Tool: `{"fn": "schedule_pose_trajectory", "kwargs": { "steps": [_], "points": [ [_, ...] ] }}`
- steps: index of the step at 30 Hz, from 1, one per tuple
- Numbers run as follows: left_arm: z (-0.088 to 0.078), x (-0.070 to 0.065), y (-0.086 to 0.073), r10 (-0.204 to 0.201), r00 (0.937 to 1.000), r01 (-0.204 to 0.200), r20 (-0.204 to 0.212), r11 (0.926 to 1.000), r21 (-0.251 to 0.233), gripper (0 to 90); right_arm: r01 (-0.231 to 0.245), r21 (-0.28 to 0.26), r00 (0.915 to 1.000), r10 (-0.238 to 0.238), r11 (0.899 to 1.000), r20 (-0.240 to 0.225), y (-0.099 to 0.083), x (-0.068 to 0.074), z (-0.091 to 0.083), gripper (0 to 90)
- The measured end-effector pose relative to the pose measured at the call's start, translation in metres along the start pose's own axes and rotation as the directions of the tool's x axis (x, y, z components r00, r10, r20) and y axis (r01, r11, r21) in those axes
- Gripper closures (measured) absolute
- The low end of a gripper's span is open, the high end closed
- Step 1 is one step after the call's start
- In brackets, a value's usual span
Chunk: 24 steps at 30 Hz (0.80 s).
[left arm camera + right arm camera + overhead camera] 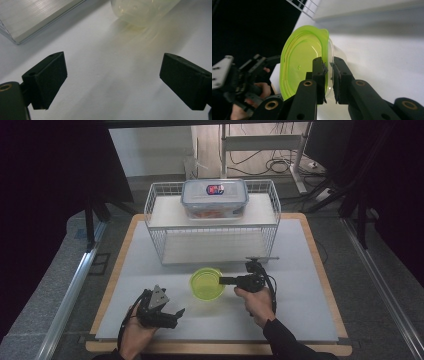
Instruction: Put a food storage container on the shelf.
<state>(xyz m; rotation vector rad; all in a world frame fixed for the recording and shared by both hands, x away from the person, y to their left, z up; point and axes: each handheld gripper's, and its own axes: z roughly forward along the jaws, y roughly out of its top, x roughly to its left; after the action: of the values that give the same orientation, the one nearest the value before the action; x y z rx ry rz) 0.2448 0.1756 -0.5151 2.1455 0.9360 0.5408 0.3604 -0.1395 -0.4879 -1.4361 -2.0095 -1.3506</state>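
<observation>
A small clear round container with a lime-green lid (207, 283) stands on the white table (300, 310), just in front of the wire rack. My right gripper (223, 280) reaches it from the right. In the right gripper view the jaws (329, 67) pinch the lid's rim (299, 62), one pad on top of the lid and the other beneath the rim against the clear wall. My left gripper (175, 316) rests at the front left, apart from the container, and it is open. Between its wide jaws (113, 80) lies bare table, with the container (142, 10) farther ahead.
A white wire rack (212, 220) stands at the back middle of the table. A clear box with a blue-rimmed lid (215, 197) sits on its upper shelf. The rack's lower shelf corner (32, 17) lies ahead of the left gripper. A wooden edge frames the table.
</observation>
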Motion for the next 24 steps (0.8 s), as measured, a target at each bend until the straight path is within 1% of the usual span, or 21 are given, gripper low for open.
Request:
{"fn": "schedule_pose_trajectory", "kwargs": {
  "steps": [2, 3, 5, 6, 8, 12, 13, 14, 15, 18, 20, 21, 22, 24],
  "points": [
    [0.0, 0.0, 0.0, -0.002, 1.0, 0.002, 0.003, 1.0, -0.002, 7.4, 0.004, -0.002, 1.0, -0.004, 1.0, -0.005, 0.002, 0.003, -0.003, 81.1],
    [0.0, 0.0, 0.0, -0.002, 1.0, 0.002, 0.005, 1.0, -0.002, 7.1, 0.007, -0.004, 0.9998, -0.007, 1.0, -0.018, 0.006, 0.008, -0.007, 81.1],
    [-0.001, 0.0, 0.0, -0.003, 0.9999, 0.003, 0.01, 1.0, -0.007, 6.7, 0.019, -0.008, 0.9996, -0.019, 1.0, -0.021, 0.009, 0.013, -0.012, 81.1],
    [-0.001, 0.0, 0.0, -0.003, 0.9999, 0.003, 0.01, 1.0, -0.007, 6.6, 0.019, -0.008, 0.9996, -0.019, 1.0, -0.021, 0.009, 0.013, -0.012, 81.1],
    [-0.001, 0.001, 0.0, -0.004, 1.0, 0.004, 0.008, 0.9999, -0.01, 6.4, 0.021, -0.011, 0.9992, -0.021, 1.0, -0.033, 0.015, 0.021, -0.02, 81.1],
    [-0.001, 0.001, 0.0, -0.005, 1.0, 0.005, 0.007, 0.9999, -0.01, 6.1, 0.038, -0.024, 0.9983, -0.039, 0.999, -0.043, 0.022, 0.028, -0.03, 81.1],
    [-0.001, 0.001, 0.0, -0.005, 1.0, 0.005, 0.007, 0.9999, -0.01, 5.9, 0.048, -0.037, 0.9977, -0.05, 0.998, -0.045, 0.027, 0.034, -0.037, 81.2],
    [-0.001, 0.001, 0.0, -0.005, 1.0, 0.005, 0.006, 1.0, -0.008, 5.9, 0.048, -0.037, 0.9977, -0.05, 0.998, -0.045, 0.027, 0.034, -0.037, 81.2],
    [0.0, 0.0, 0.0, -0.004, 1.0, 0.004, 0.004, 1.0, -0.005, 5.7, 0.049, -0.044, 0.9972, -0.052, 0.998, -0.054, 0.03, 0.036, -0.041, 81.2],
    [0.001, 0.0, 0.0, 0.004, 1.0, -0.004, 0.004, 1.0, 0.0, 5.8, 0.067, -0.064, 0.9956, -0.071, 0.996, -0.061, 0.043, 0.047, -0.055, 81.1],
    [0.001, 0.0, 0.0, 0.006, 1.0, -0.006, 0.004, 1.0, 0.0, 5.7, 0.069, -0.072, 0.9949, -0.074, 0.995, -0.069, 0.049, 0.053, -0.062, 81.1],
    [0.001, 0.0, 0.0, 0.007, 1.0, -0.007, 0.004, 1.0, 0.0, 5.7, 0.069, -0.072, 0.9949, -0.074, 0.995, -0.069, 0.049, 0.053, -0.062, 81.1],
    [0.001, 0.0, 0.0, 0.006, 1.0, -0.006, 0.005, 1.0, -0.003, 5.4, 0.065, -0.077, 0.9945, -0.071, 0.995, -0.078, 0.055, 0.058, -0.069, 81.2],
    [0.0, 0.0, 0.001, 0.006, 1.0, -0.006, 0.004, 0.9999, -0.009, 5.2, 0.064, -0.079, 0.9942, -0.071, 0.995, -0.081, 0.059, 0.06, -0.072, 81.1]
  ]
}}
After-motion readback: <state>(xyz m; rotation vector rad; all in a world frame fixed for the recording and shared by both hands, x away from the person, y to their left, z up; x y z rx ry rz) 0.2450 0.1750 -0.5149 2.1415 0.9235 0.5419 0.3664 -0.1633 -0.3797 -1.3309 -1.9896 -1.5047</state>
